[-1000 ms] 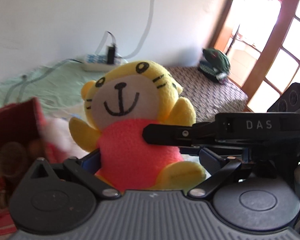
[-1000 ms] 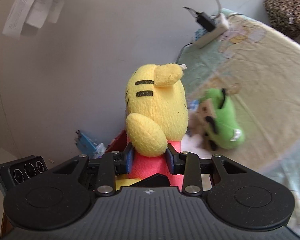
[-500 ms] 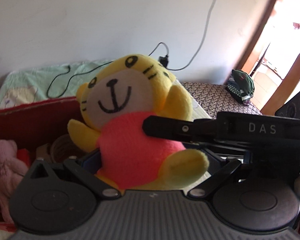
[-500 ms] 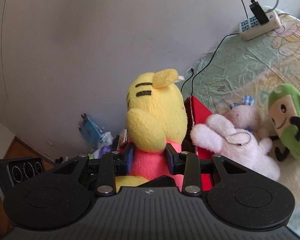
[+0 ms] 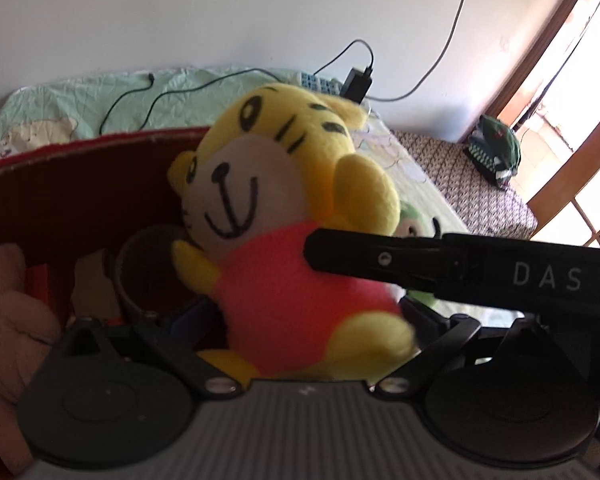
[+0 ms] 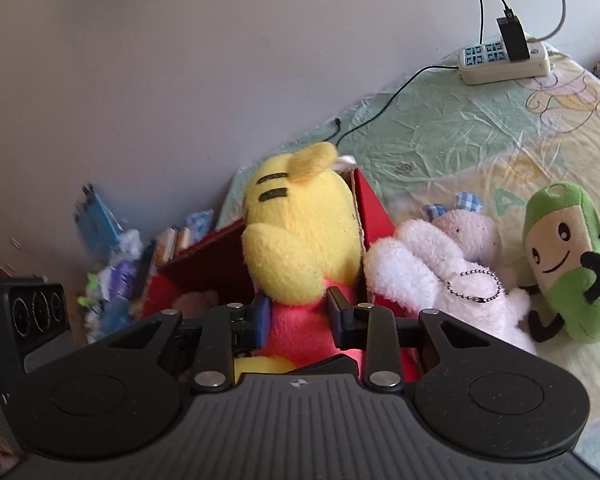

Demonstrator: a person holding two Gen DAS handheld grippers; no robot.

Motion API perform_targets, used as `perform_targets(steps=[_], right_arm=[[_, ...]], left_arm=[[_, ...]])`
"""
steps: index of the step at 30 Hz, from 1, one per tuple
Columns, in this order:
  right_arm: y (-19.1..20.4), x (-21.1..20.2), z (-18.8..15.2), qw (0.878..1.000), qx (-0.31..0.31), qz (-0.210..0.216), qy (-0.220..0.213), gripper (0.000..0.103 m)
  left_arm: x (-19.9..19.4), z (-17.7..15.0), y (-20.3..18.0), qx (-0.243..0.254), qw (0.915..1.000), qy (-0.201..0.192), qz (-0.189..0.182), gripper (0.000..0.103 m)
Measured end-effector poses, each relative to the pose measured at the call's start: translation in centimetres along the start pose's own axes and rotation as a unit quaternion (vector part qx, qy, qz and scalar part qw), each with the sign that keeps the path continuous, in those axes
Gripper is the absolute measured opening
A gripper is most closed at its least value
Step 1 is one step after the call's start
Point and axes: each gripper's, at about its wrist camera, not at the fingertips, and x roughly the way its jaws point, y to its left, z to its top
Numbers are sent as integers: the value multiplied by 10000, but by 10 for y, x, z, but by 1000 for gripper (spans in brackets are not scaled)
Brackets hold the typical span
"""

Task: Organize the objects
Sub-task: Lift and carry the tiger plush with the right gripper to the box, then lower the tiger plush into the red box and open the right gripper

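- The right gripper (image 6: 298, 314) is clenching the yellow tiger plush (image 6: 300, 220) at its pink body, over the open red box (image 6: 374, 208).
- The left gripper (image 5: 300, 320) is flanking the same plush; I cannot tell if it is gripping.

Fuzzy plush tiger (image 5: 284, 216); matt red cardboard box (image 5: 60, 184)

A yellow tiger plush (image 5: 284, 216) in a pink shirt fills the middle of the view, tilted left over an open red box (image 5: 72, 184). The left gripper (image 5: 300, 320) sits around its lower body. The right gripper (image 5: 440, 268) reaches in from the right, its finger against the pink belly. A pink plush (image 5: 8, 320) lies inside the box at left.
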Motion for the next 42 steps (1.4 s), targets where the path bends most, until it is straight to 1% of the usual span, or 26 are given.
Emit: perform_targets(steps=[3,4,7,11,14,16,20,23,24,28,42], right_arm=[[4,7,-3,9998,-149,-108,19,33],[3,7,-3,9999,-83,-109,-1,33],[-3,4,-2,9998,173,1,-85,34],[-3,-1,-1,9993,265,85,-230,34],[2,1,-2,9995,162,41,-275,34],[3,6,-1,9996,65,-62,-274,31],[-3,14,-1,9994,44,-225,-246,30],[-10,15,-1,9995,176,-140,-203,31],[-12,14,-2,9995,227,-111,-184,32],[-17,10,-4,9990,411,6,-174,32],[-17,2,-12,9989,402,113,-199,32]], left_arm=[[4,-2,5,-21,9999,98,75,98],[5,-2,8,-48,9999,119,73,100],[5,-6,18,-187,9997,172,-1,101],[9,-9,20,-207,9995,231,14,102],[13,-8,17,-196,9995,261,22,101],[17,-8,14,-151,9993,318,79,101],[26,-7,11,-129,9988,450,159,101],[29,-5,12,-159,9985,498,157,101],[29,-5,12,-159,9984,510,158,101],[31,-4,9,-136,9983,523,214,101],[24,-1,1,-26,9978,478,461,101]])
